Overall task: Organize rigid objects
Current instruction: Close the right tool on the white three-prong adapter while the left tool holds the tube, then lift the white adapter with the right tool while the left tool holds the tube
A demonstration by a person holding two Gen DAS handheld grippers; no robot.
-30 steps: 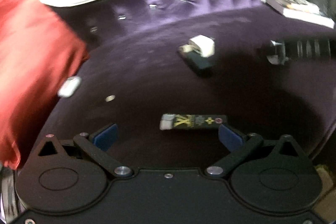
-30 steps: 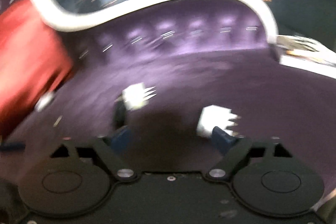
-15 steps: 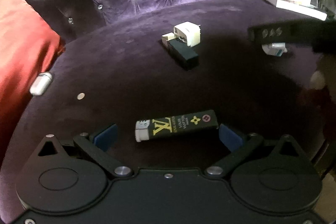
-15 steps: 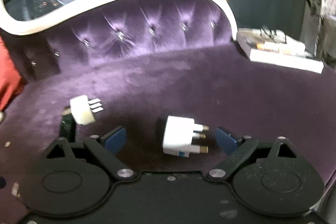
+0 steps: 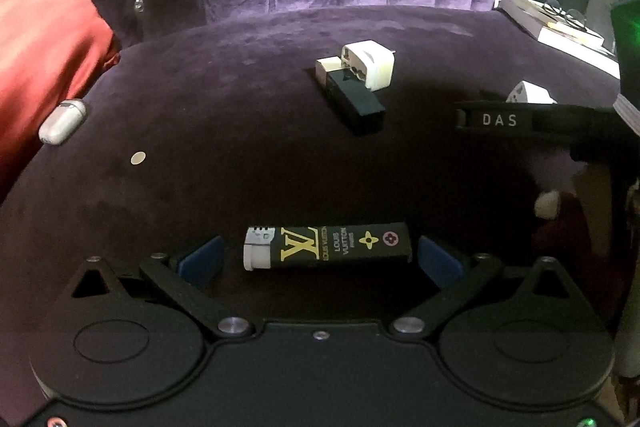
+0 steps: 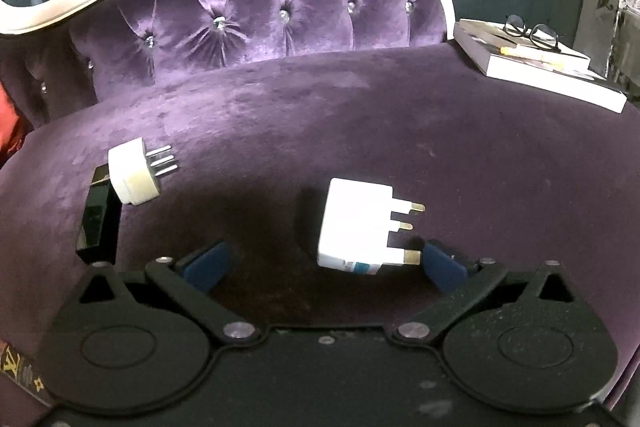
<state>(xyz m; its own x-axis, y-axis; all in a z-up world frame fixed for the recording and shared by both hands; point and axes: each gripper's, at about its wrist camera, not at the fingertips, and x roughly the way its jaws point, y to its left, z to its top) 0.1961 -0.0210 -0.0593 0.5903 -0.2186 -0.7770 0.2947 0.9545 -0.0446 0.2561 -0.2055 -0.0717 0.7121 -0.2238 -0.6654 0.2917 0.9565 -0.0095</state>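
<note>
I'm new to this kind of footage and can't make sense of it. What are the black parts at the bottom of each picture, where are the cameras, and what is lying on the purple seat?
No robot here: a person holds a two-finger tool in each hand, each carrying a wide-angle camera that looks forward along its fingers. The black parts are those tools.

One picture is from the left gripper. Its blue pads stand apart on either side of a black lighter lying on the purple seat, gripping nothing.

The other is from the right gripper. Its jaws have just been opening and now stand wide around a white plug adapter, not pressing it.

Further off lie a rounder white adapter against a second black lighter, a small silver case, a coin, and books with glasses on top.
</note>
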